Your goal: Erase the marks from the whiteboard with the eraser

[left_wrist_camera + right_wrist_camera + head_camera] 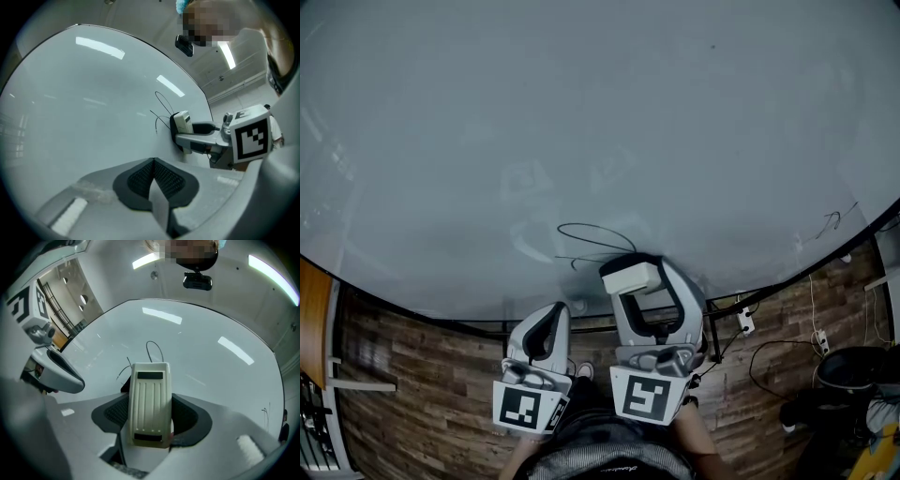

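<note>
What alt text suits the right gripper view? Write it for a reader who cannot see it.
The right gripper clamps a cream ribbed eraser between its jaws, the eraser's far end at the whiteboard just below thin black looping marks. A smaller scribble sits near the board's right edge.

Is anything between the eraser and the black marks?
Nothing visible. The eraser, clamped in the right gripper, is against the whiteboard right beside the marks; the left gripper is off to its left.
</note>
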The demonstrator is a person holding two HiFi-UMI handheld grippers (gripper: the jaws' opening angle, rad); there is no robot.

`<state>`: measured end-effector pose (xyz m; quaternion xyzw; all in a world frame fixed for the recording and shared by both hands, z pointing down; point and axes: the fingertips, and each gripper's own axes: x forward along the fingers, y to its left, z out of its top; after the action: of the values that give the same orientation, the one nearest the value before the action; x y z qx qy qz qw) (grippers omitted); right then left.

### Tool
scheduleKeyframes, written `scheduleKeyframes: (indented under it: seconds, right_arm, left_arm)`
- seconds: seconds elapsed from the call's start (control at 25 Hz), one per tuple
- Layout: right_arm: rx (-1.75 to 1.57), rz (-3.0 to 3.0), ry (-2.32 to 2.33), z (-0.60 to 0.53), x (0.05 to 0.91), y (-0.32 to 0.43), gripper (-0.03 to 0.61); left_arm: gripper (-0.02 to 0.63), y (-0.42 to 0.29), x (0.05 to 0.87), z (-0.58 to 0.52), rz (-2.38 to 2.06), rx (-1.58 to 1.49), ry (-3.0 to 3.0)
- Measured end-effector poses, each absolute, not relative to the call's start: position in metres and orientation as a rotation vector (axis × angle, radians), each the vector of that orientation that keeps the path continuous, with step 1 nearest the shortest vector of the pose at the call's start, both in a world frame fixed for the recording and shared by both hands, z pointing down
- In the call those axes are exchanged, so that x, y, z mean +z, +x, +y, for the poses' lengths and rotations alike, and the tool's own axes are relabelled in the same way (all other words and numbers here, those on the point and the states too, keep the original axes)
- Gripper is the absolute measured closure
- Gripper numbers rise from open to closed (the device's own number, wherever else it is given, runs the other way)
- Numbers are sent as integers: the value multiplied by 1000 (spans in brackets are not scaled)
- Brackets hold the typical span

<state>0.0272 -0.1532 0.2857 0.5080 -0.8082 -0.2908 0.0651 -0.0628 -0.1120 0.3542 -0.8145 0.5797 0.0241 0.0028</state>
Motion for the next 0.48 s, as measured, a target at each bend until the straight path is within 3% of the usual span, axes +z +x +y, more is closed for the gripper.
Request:
scheduleKeyframes:
  seconds: [0.16,0.48]
  right_arm:
    - [-838,-2423,1567,-164,290,62,318]
    - [-761,-2528,1527,-159,290,62,318]
  left_arm:
    - [615,-37,353,-116,1809,47,-2528]
    - [615,-31,353,-101,1852,56,-2492]
